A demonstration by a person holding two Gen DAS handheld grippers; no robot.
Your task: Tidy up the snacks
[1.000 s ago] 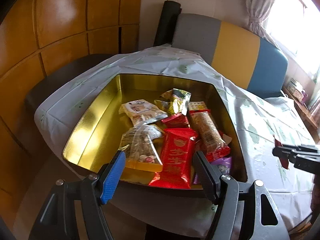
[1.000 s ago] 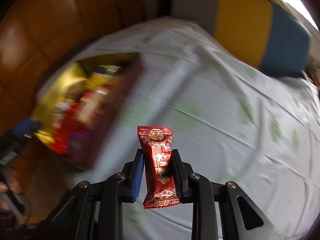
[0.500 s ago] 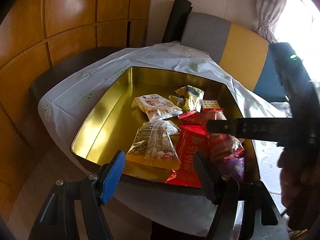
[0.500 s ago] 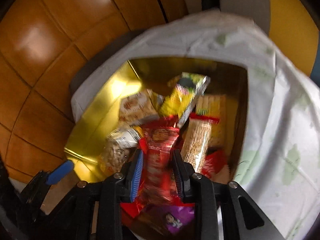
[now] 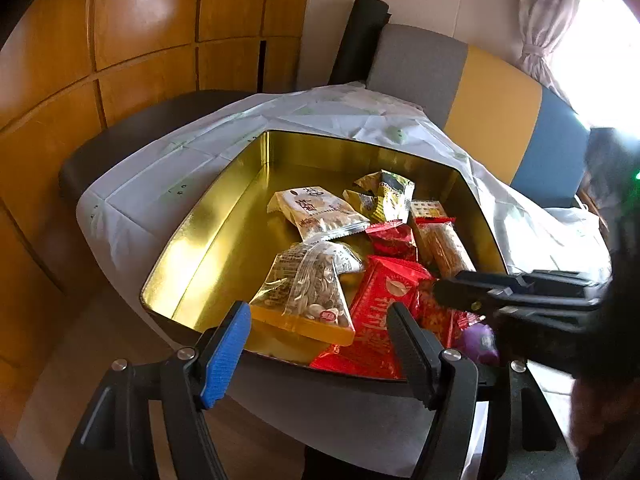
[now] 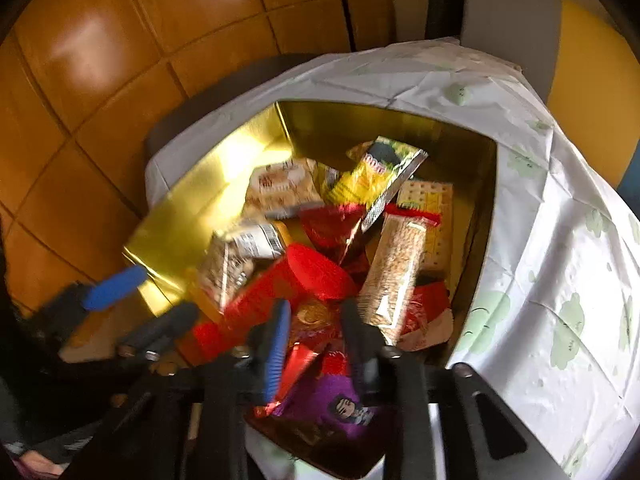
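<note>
The worktop (image 5: 132,200) is covered with a white cloth printed with pale green shapes. A gold-lined tin (image 5: 208,240) sits on it near the front corner. Behind the worktop stands a bench back in grey, yellow and blue panels (image 5: 492,96). Orange wood wall panels (image 5: 140,40) fill the left side, and a tied curtain (image 5: 540,28) hangs at a bright window on the right.

The snacks lie in the right half of the tin: a clear seed packet (image 5: 308,296), a large red packet (image 5: 380,312), a cereal bar (image 6: 396,268), a yellow packet (image 6: 372,180), a white cracker packet (image 5: 316,212) and a purple packet (image 6: 336,400).

The left hand-held gripper (image 5: 320,340) hovers at the near edge of the tin, jaws about half open with nothing gripped. The right hand-held gripper (image 6: 316,340) is low over the pile, its jaws closing, with a small red candy wrapper (image 6: 312,320) between them; the blur hides whether the pads press on it.
</note>
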